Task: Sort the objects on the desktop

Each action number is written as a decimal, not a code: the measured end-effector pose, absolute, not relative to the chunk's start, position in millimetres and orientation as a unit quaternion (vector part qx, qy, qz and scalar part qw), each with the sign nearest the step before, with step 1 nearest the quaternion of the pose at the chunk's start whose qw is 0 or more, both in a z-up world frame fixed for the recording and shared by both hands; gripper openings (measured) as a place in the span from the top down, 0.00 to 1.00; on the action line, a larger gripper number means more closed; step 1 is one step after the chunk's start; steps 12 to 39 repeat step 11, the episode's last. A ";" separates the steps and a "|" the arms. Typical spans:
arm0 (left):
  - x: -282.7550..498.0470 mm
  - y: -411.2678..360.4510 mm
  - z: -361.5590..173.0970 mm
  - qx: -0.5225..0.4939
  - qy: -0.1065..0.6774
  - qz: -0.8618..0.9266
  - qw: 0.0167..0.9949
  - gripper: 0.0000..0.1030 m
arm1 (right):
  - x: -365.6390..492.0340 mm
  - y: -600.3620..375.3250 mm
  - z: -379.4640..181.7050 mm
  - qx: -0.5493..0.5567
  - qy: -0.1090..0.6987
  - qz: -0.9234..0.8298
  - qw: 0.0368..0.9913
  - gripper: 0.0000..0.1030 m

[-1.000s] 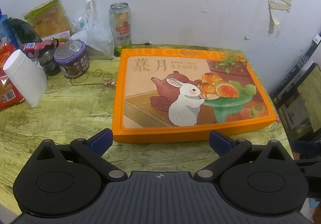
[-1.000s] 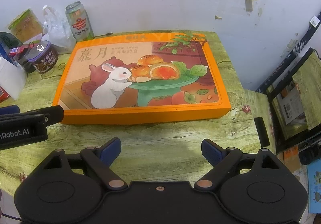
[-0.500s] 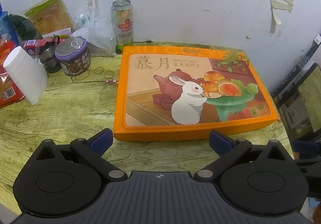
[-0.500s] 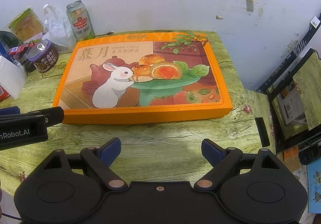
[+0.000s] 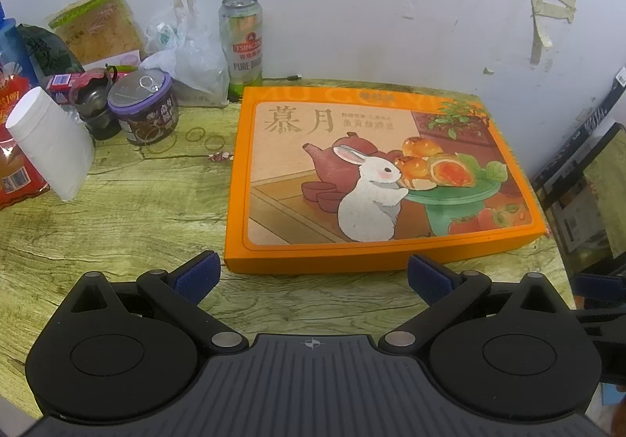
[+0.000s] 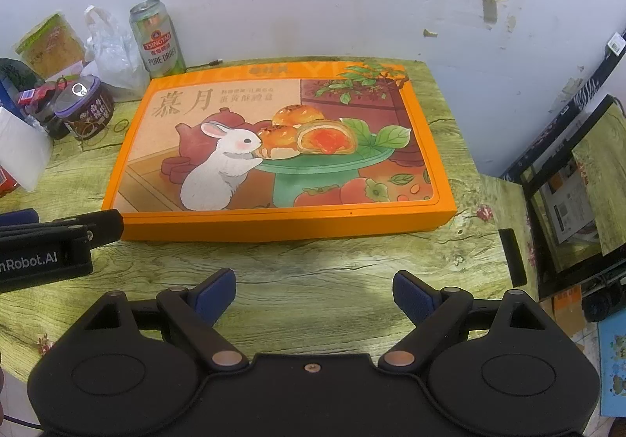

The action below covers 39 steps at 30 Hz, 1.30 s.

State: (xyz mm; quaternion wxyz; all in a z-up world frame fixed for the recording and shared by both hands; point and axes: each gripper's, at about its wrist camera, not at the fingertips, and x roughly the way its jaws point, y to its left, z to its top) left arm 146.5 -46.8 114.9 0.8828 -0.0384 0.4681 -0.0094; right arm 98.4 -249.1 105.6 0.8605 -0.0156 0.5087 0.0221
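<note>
- Big orange gift box (image 5: pixel 387 178) with the rabbit picture lies flat on the green wood-grain table (image 5: pixel 117 218), filling the right half, its back edge near the wall and its right end close to the table's right edge.
- Left gripper (image 5: pixel 311 272) is spread wide, nothing between the blue pads, hanging just in front of the box's front edge.
- Right gripper (image 6: pixel 313 290) is wide too, empty, over bare table near the front edge.
- Back left corner is the clutter pile: green beer can (image 5: pixel 240 42), clear plastic bag (image 5: pixel 187 61), purple-lidded tin (image 5: pixel 144 106), white paper roll (image 5: pixel 51 143), snack packets.
- A few rubber bands (image 5: pixel 203 137) lie loose between tin and box.
</note>
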 end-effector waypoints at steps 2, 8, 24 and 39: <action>147.0 -47.2 114.7 -0.038 0.468 -0.010 0.883 0.00 | 98.7 -249.4 105.6 -0.016 0.509 0.022 0.860 0.16; 148.2 -47.4 113.7 -0.039 0.470 -0.010 0.882 0.00 | 99.9 -249.9 104.5 -0.015 0.510 0.022 0.860 0.16; 148.3 -48.1 113.2 -0.039 0.471 -0.011 0.881 0.00 | 100.4 -250.4 103.9 -0.015 0.511 0.022 0.859 0.16; 148.3 -48.1 113.2 -0.039 0.471 -0.011 0.881 0.00 | 100.4 -250.4 103.9 -0.015 0.511 0.022 0.859 0.16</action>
